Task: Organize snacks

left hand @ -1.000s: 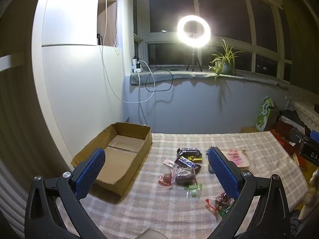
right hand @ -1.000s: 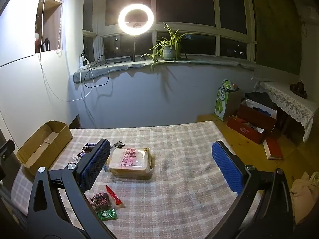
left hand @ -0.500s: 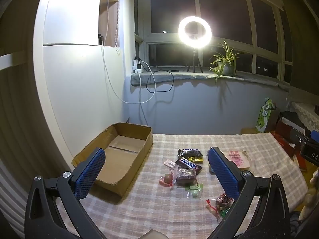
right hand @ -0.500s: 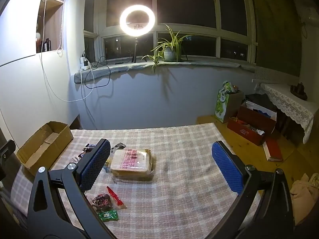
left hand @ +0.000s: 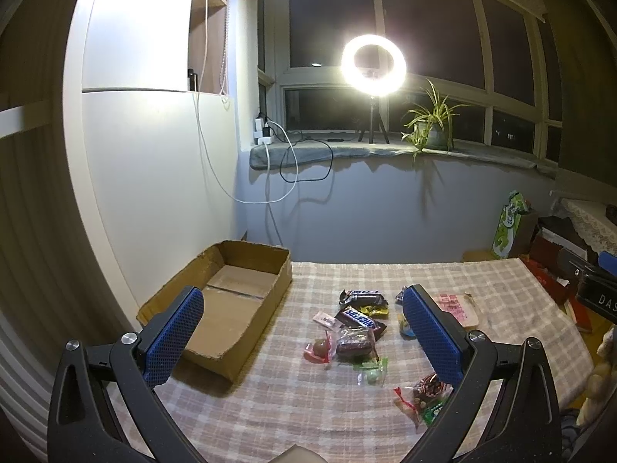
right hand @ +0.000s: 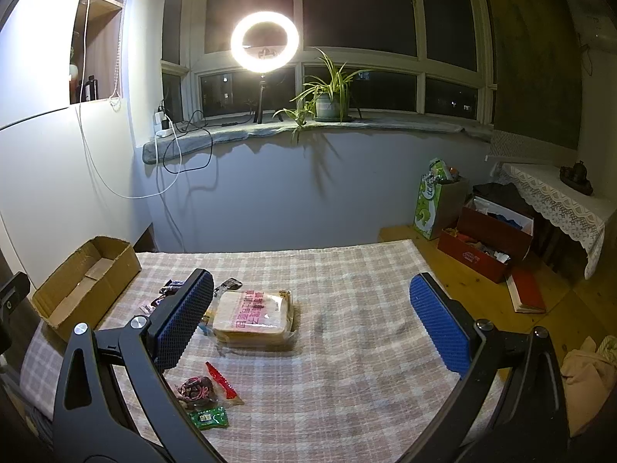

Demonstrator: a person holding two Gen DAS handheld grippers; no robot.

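Checked tablecloth covers the table; windowsill behind carries a ring light and potted plant. Cardboard box at the left edge, snacks clustered beside it, bread pack mid-table. Left gripper and right gripper: jaws apart, holding nothing, above the near edge.

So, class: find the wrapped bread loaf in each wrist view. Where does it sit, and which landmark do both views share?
Left wrist view: the bread loaf lies right of centre on the tablecloth, partly hidden behind the right blue pad.
Right wrist view: the bread loaf lies centre-left, beside the left blue pad.
Shared landmark: the cardboard box at the table's left edge.
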